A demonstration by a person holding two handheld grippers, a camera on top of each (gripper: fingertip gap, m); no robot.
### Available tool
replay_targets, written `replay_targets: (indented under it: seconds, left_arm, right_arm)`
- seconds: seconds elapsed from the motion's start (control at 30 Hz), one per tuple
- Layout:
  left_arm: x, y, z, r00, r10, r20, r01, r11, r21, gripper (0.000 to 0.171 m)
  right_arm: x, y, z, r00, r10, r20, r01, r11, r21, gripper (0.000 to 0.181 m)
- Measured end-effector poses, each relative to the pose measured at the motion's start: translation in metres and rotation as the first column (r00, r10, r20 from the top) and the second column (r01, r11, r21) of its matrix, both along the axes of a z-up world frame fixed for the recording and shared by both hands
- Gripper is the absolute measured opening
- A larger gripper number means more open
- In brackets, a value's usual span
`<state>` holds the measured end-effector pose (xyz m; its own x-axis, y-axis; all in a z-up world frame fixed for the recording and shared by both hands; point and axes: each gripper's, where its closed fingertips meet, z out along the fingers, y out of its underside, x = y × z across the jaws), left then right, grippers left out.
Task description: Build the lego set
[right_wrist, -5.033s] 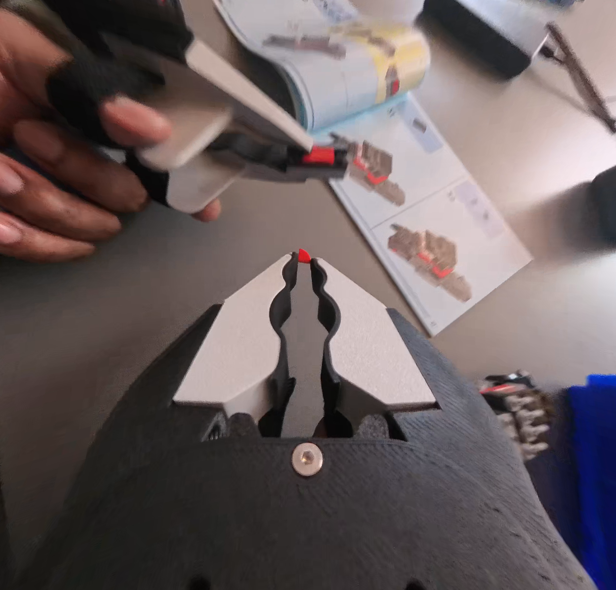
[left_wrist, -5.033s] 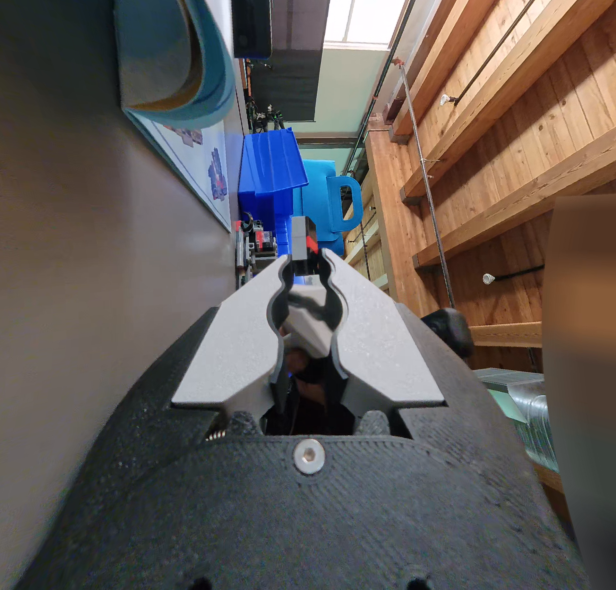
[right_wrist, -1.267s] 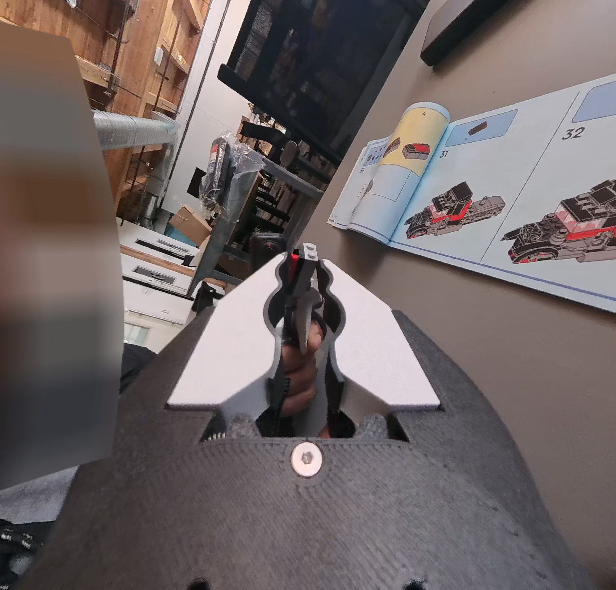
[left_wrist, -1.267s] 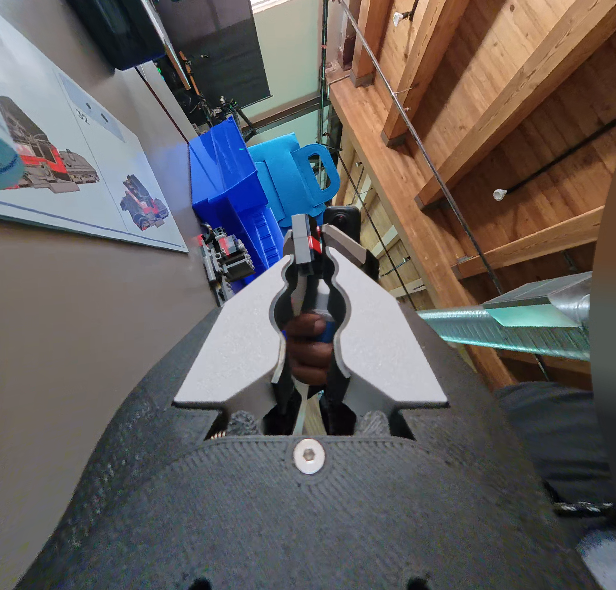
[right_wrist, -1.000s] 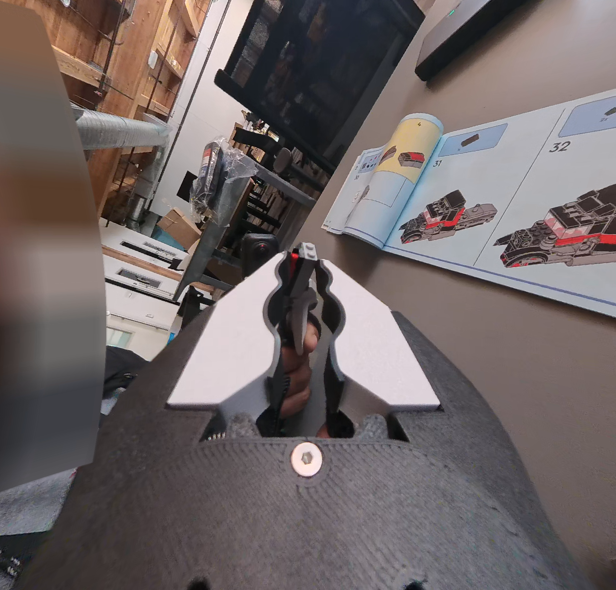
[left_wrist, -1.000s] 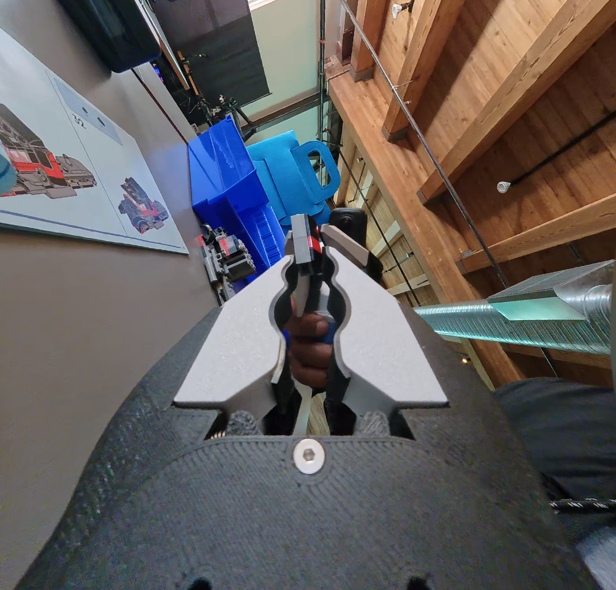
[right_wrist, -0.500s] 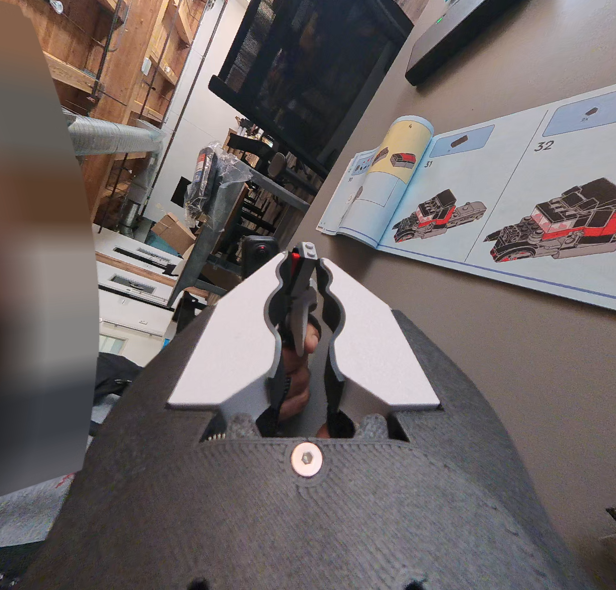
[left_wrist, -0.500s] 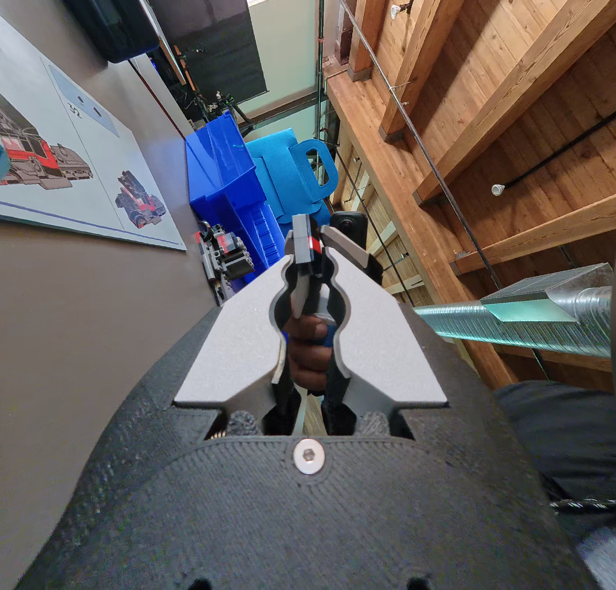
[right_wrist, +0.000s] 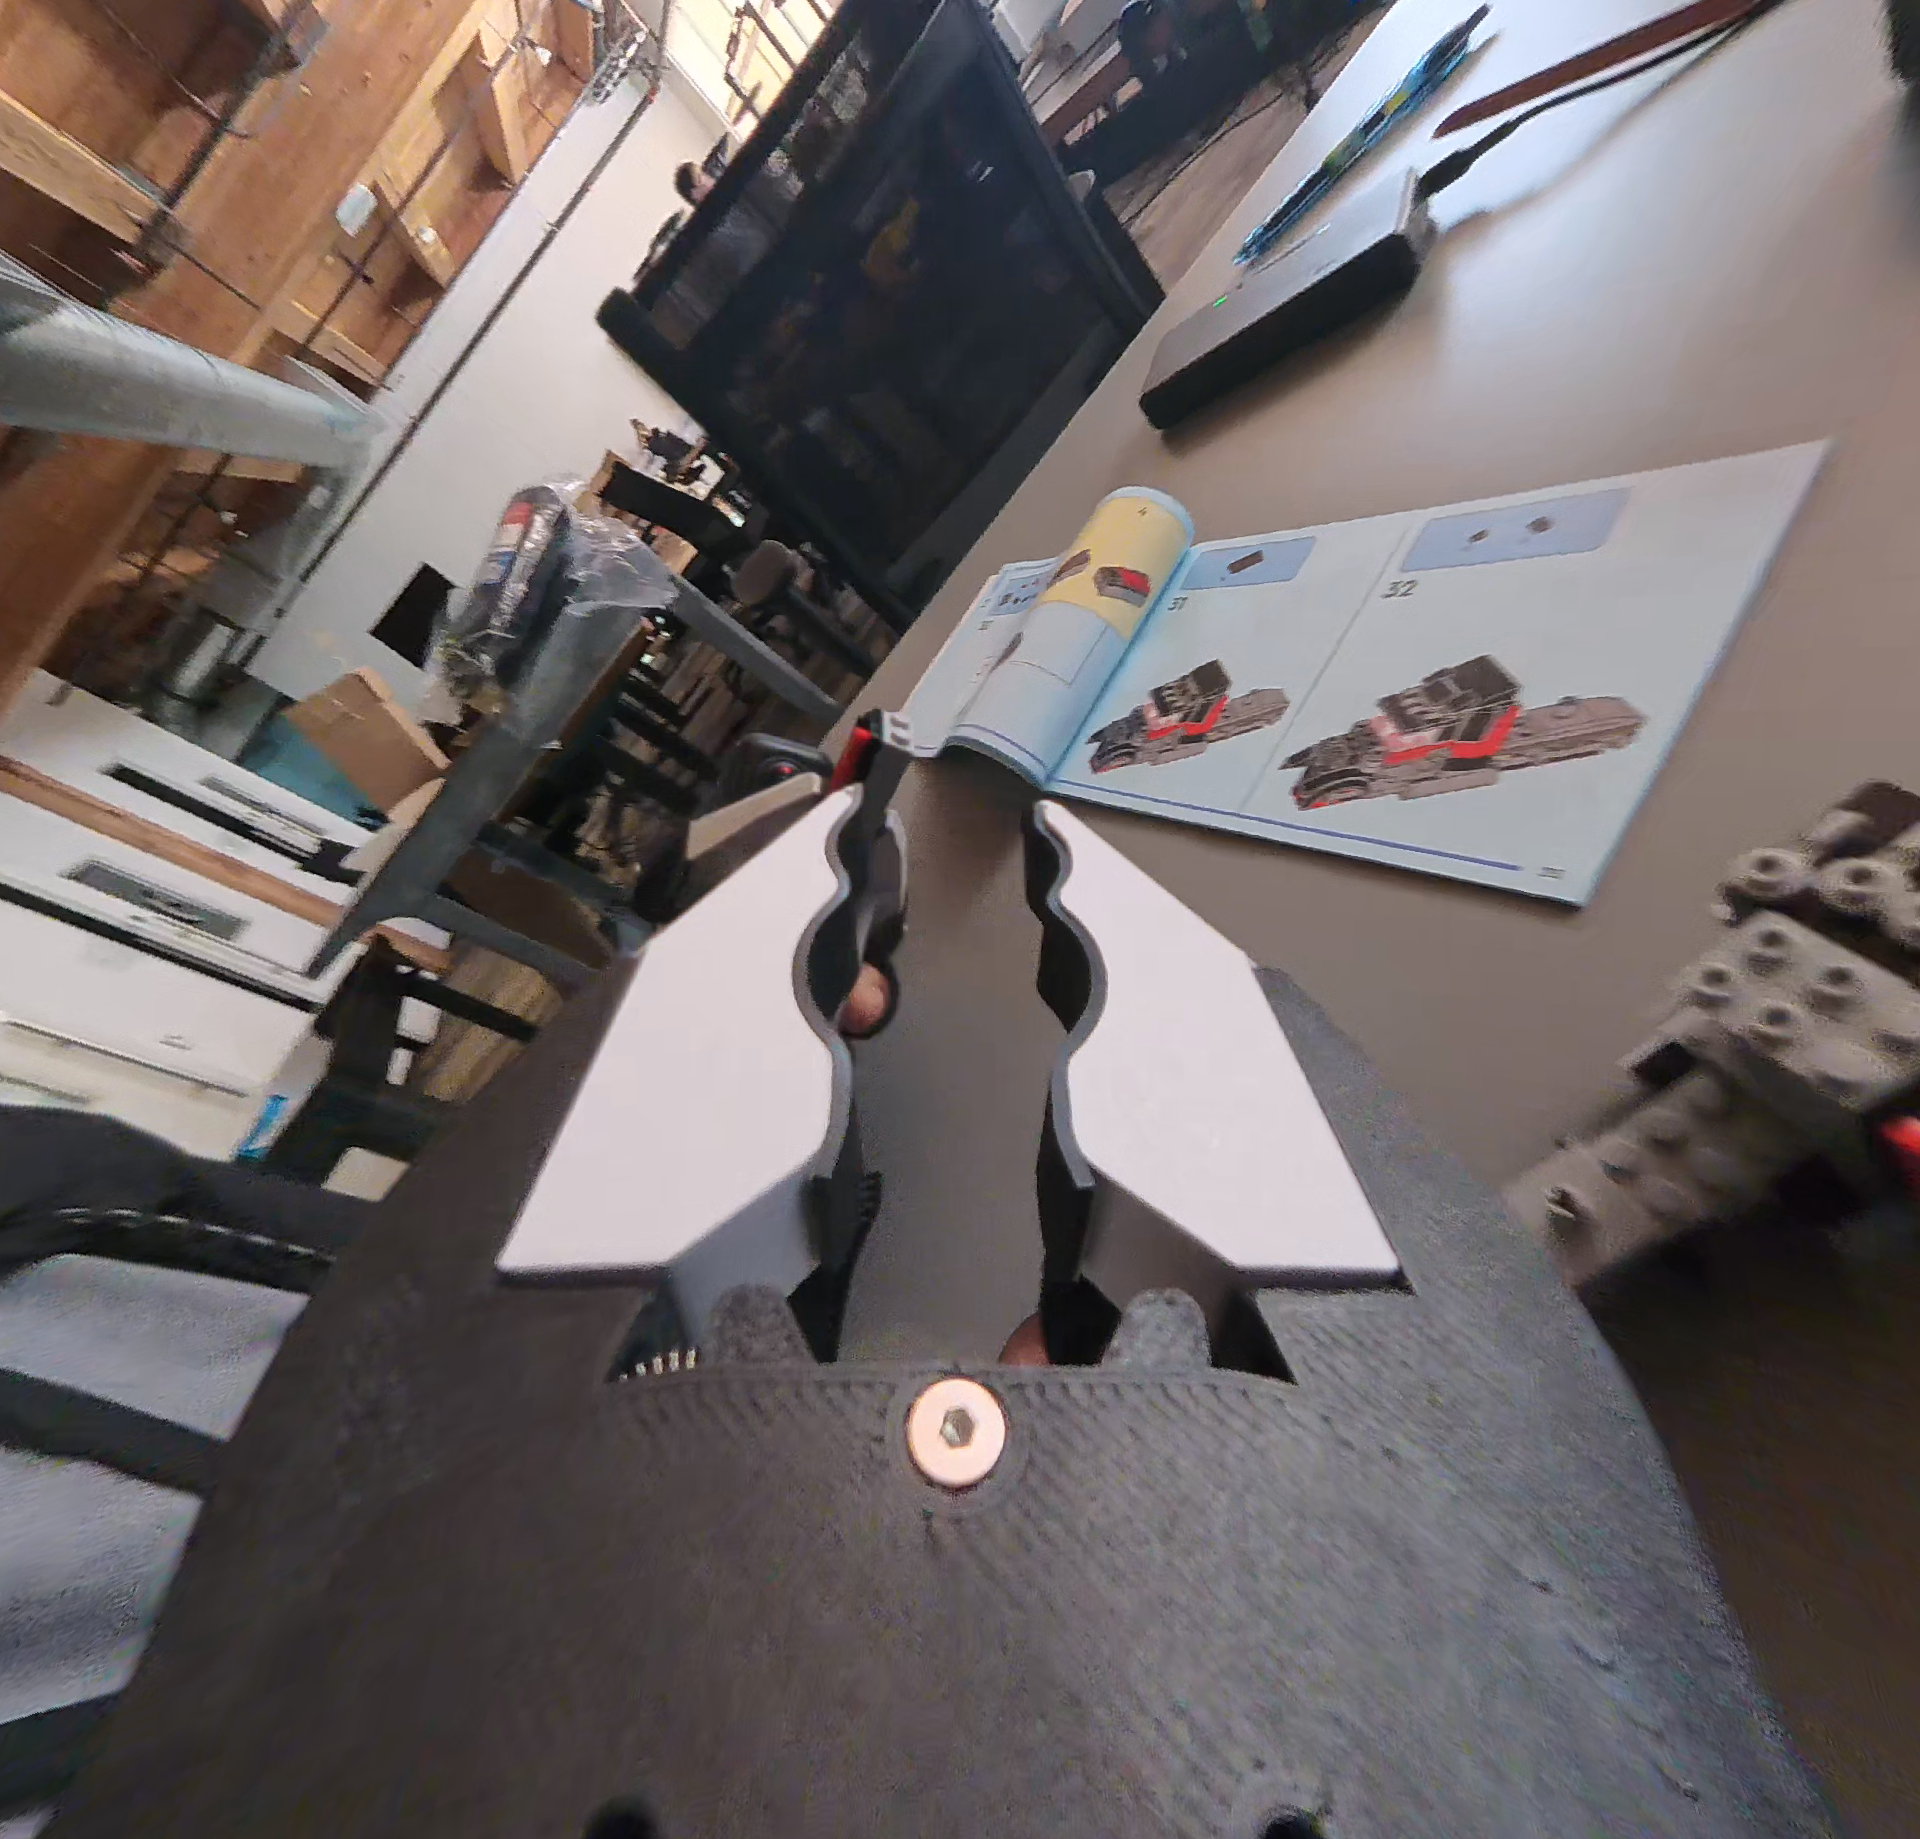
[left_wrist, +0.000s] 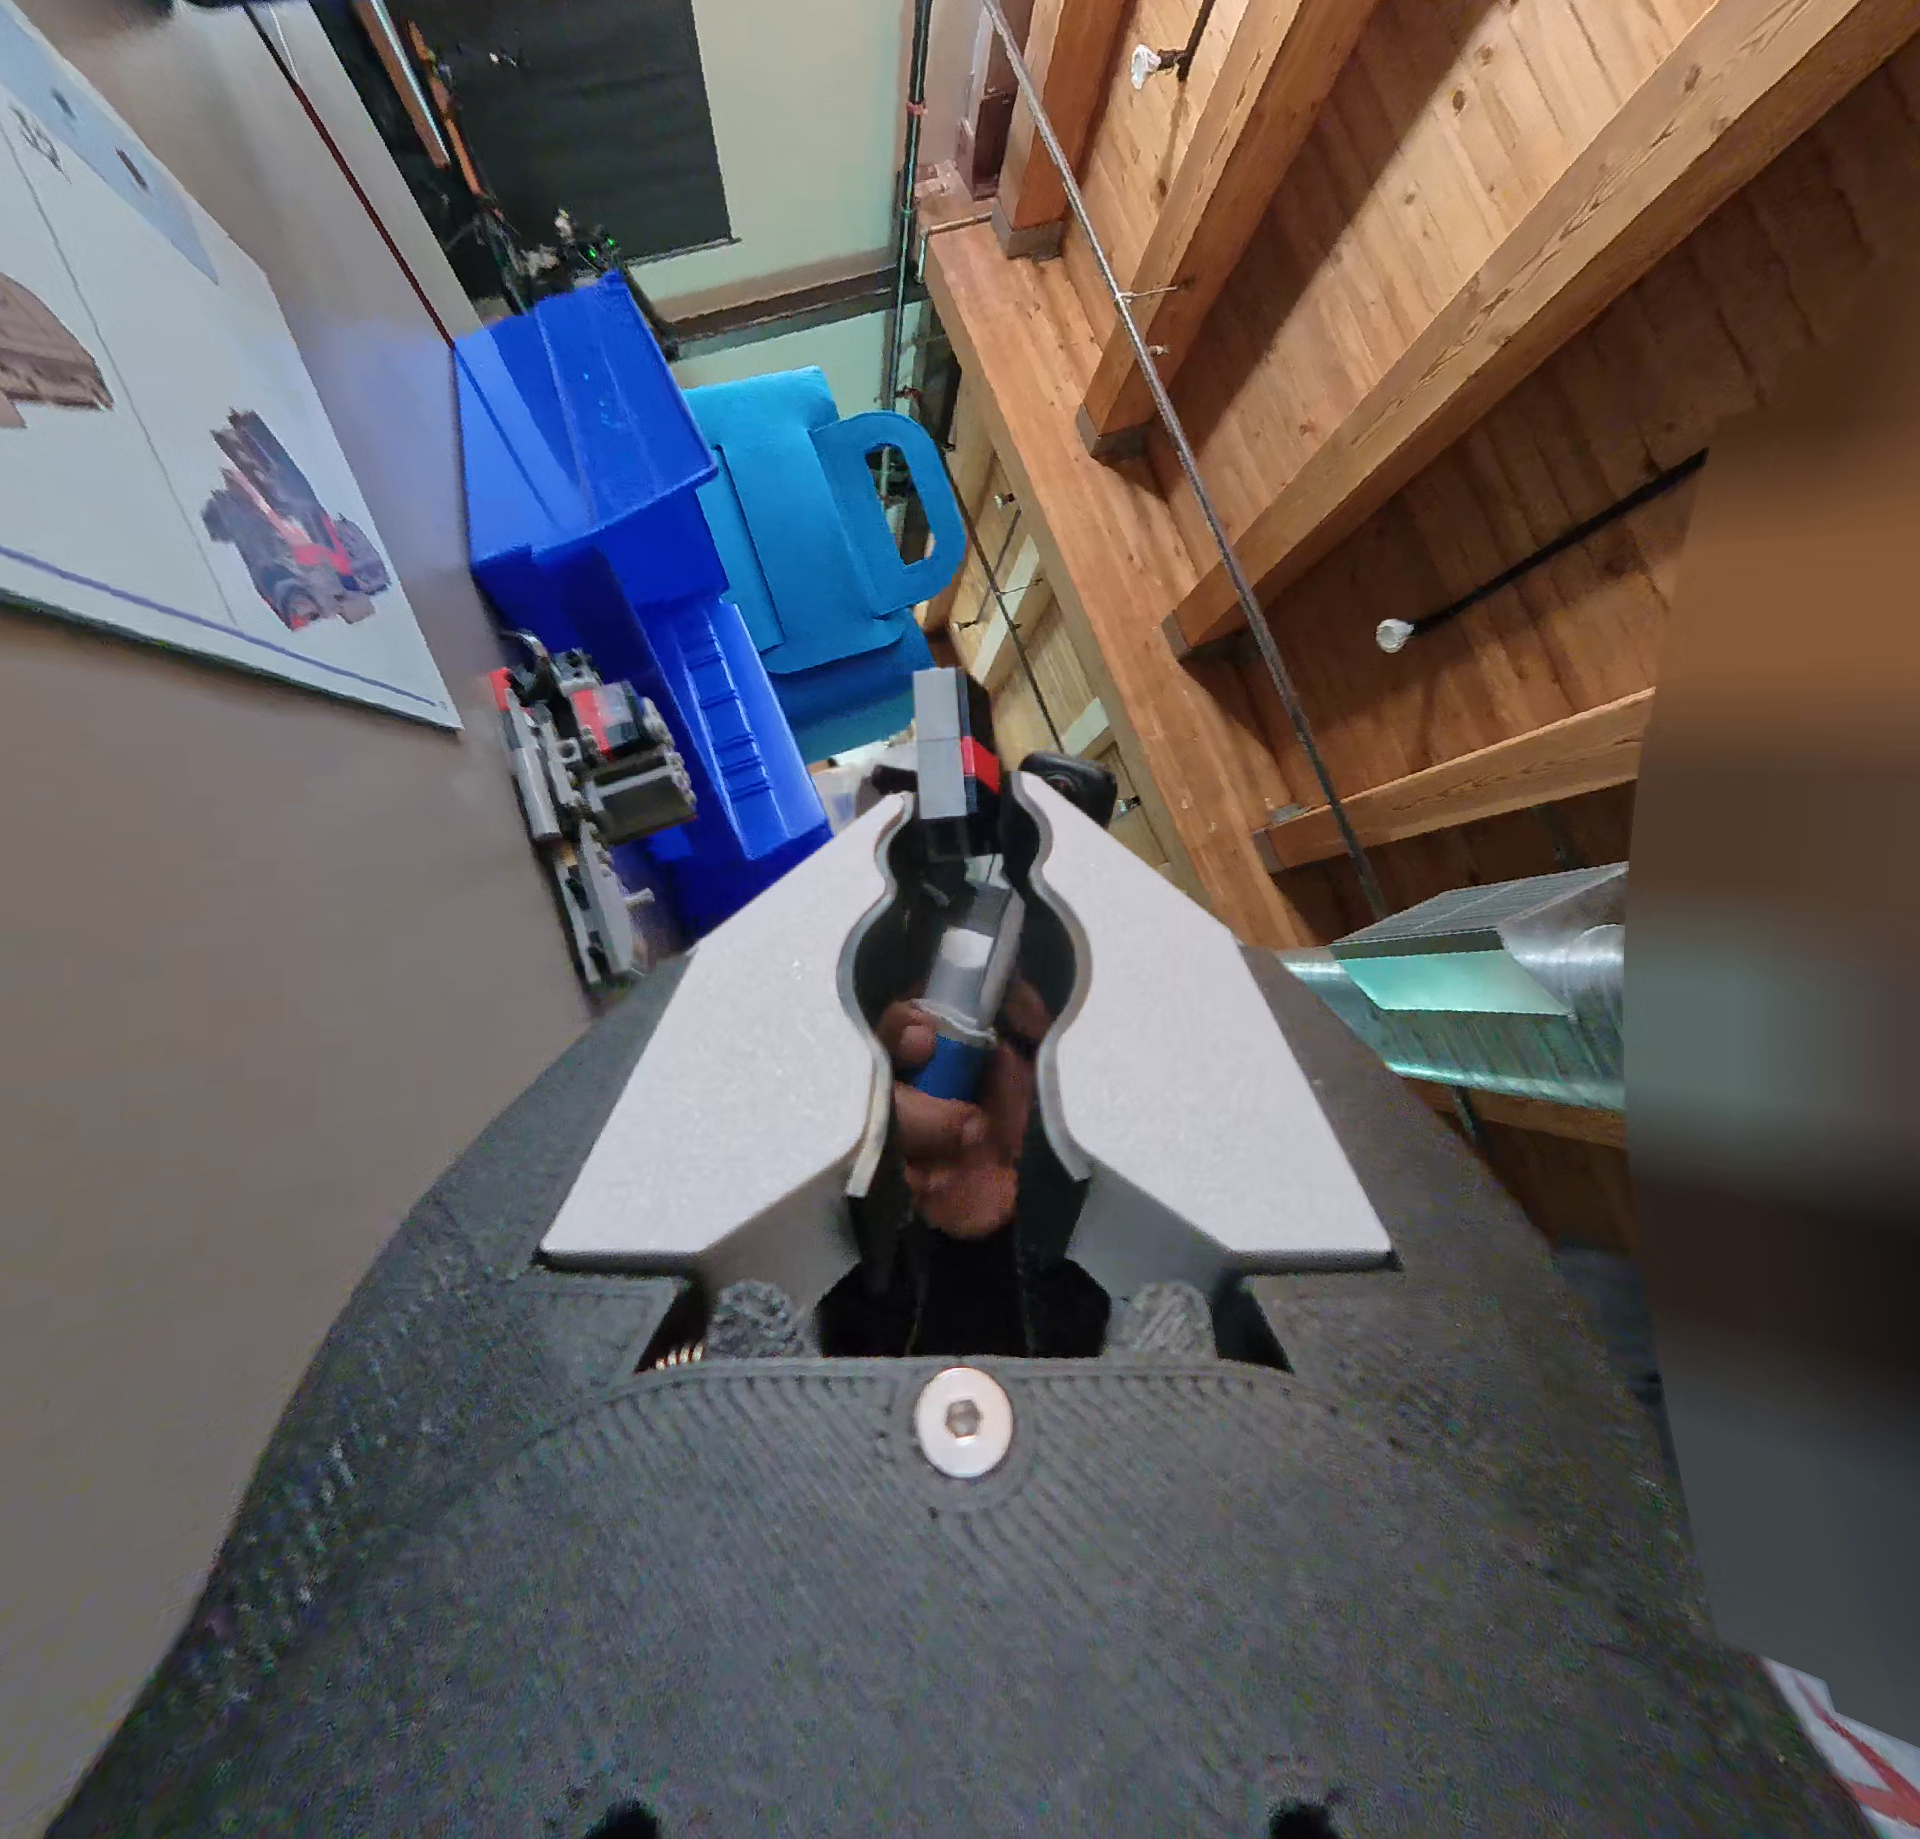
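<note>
The little sub-assembly [left_wrist: 948, 750], a thin stack of grey plates with a red bit on one side, is sitting pinched in the tip of the left gripper [left_wrist: 961, 813], whose fingers are clamping tight on it. It's being held up in the air, off the brown table [left_wrist: 208, 958]. I'd guess it weighs next to nothing and is stiff, but it's slick plastic, and a stack like this can pop apart if squeezed across the seams, so gripping the flat faces like this looks right to me.

The right gripper [right_wrist: 940, 813] is standing open with nothing between its fingers. The same small piece [right_wrist: 878, 740] is poking up just past its left finger, with the left gripper's camera behind it.

Pose-wise, both grippers are rolled over sideways and pointing roughly at each other, low over the table.

The main model [right_wrist: 1787, 1041] is lying on the table to the right, near the right gripper, with the open instruction booklet [right_wrist: 1403, 667] farther back. The blue bins [left_wrist: 623, 563] are sitting beyond the model.
</note>
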<state>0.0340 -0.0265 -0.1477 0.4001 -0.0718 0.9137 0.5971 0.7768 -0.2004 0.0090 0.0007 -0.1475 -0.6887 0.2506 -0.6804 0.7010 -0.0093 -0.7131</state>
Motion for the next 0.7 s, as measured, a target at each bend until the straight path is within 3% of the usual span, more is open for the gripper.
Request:
replay_targets:
  seconds: [0.17, 0.3, 0.5, 0.7]
  left_arm:
    - [0.000, 0.014, -0.001, 0.996, -0.073, 0.055, 0.065, 0.988, 0.139, 0.015]
    - [-0.001, 0.029, 0.008, 0.996, -0.078, 0.044, 0.070, 0.984, 0.164, 0.016]
    - [-0.007, 0.046, 0.009, 0.999, -0.002, 0.042, -0.001, 0.998, 0.067, 0.016]
    - [-0.016, 0.064, -0.002, 0.999, 0.034, 0.037, -0.031, 0.996, -0.083, 0.016]
  right_arm:
    - [-0.004, 0.038, -0.003, 0.986, -0.052, -0.158, 0.064, 0.995, 0.073, 0.030]
    - [-0.006, 0.067, -0.007, 0.961, -0.077, -0.266, 0.112, 0.986, 0.122, 0.032]
    - [-0.027, 0.109, -0.049, 0.924, -0.128, -0.361, 0.259, 0.904, 0.340, 0.042]
    - [-0.035, 0.108, -0.079, 0.918, -0.073, -0.391, 0.275, 0.827, 0.491, 0.064]
